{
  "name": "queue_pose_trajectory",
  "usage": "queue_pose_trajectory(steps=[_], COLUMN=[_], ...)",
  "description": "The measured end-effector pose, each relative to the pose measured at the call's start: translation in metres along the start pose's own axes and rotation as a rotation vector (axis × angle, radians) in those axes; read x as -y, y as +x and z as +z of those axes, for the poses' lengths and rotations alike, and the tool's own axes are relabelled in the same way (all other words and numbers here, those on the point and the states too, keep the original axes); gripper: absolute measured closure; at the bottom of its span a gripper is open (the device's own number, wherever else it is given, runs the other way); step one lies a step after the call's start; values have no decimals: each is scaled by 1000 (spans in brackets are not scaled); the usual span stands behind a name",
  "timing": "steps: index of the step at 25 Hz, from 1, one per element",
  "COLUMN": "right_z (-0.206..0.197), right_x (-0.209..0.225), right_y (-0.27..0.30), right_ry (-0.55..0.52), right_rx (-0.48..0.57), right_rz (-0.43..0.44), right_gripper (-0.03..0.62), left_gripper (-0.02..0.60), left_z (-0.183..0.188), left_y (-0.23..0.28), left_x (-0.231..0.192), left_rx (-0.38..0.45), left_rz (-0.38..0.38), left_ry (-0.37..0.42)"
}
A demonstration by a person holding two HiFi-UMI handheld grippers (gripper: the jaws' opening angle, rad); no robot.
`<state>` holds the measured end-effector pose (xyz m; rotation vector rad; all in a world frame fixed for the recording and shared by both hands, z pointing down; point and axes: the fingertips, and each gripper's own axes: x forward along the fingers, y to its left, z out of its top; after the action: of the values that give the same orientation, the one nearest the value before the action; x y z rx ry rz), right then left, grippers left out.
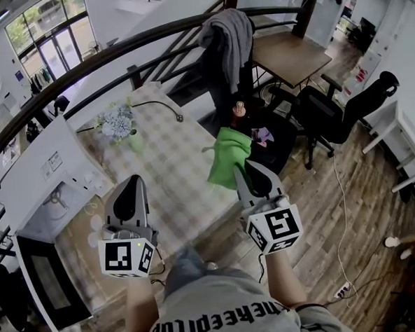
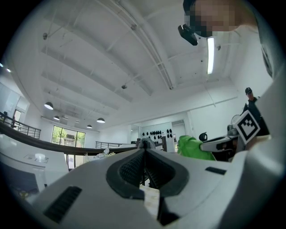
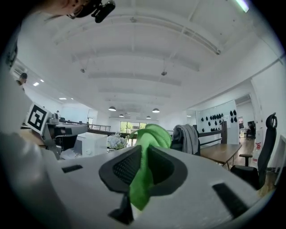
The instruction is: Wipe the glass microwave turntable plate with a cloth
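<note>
**A:** Where is the cloth?

**B:** The green cloth [image 3: 143, 179] is pinched in the right gripper [image 3: 144, 154]. The jaws are closed on a fold of it, and the rest bunches up past the tips. In the head view the cloth sits near the right edge of the table [image 1: 167, 173].

**A:** And the left gripper?

**B:** The left gripper [image 2: 144, 154] has its jaws pressed together at the tips, with nothing between them. It is held over the left part of the table, well apart from the right gripper and nearer the microwave [image 1: 36, 169]. Both gripper views take in mostly ceiling, so both grippers are tilted upward.

**A:** What about the microwave?

**B:** It is white and stands at the left end of the table. Its door [image 1: 50, 294] is swung open on the side nearest the person.

**A:** Can you see the plate?

**B:** I cannot pick the plate out in any view. The microwave's cavity is too small and dim to read, and nothing on the checked table cover shows up clearly as glass.

**A:** What else is around?

**B:** Flowers [image 1: 117, 122] stand on the far part of the table, with a black cable [image 1: 163, 106] lying just beside them. A grey jacket [image 1: 229, 37] hangs over the railing [image 1: 116, 55] behind the table. A black chair [image 1: 330, 112] stands on the wooden floor to the right.
</note>
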<state>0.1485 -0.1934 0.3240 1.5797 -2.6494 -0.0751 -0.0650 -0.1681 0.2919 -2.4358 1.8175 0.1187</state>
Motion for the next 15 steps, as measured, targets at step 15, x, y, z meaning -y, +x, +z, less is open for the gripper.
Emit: queue_pose_trajectory(steps=[15], right_z=[25], right_x=[-4], right_y=[-15], right_ry=[-25], right_rx=[84], right_rz=[-21], right_gripper=[549], left_gripper=[571], left_z=[5], left_y=[-9], left_x=[0], left_rx=[14], left_rz=[6], left_ry=[1])
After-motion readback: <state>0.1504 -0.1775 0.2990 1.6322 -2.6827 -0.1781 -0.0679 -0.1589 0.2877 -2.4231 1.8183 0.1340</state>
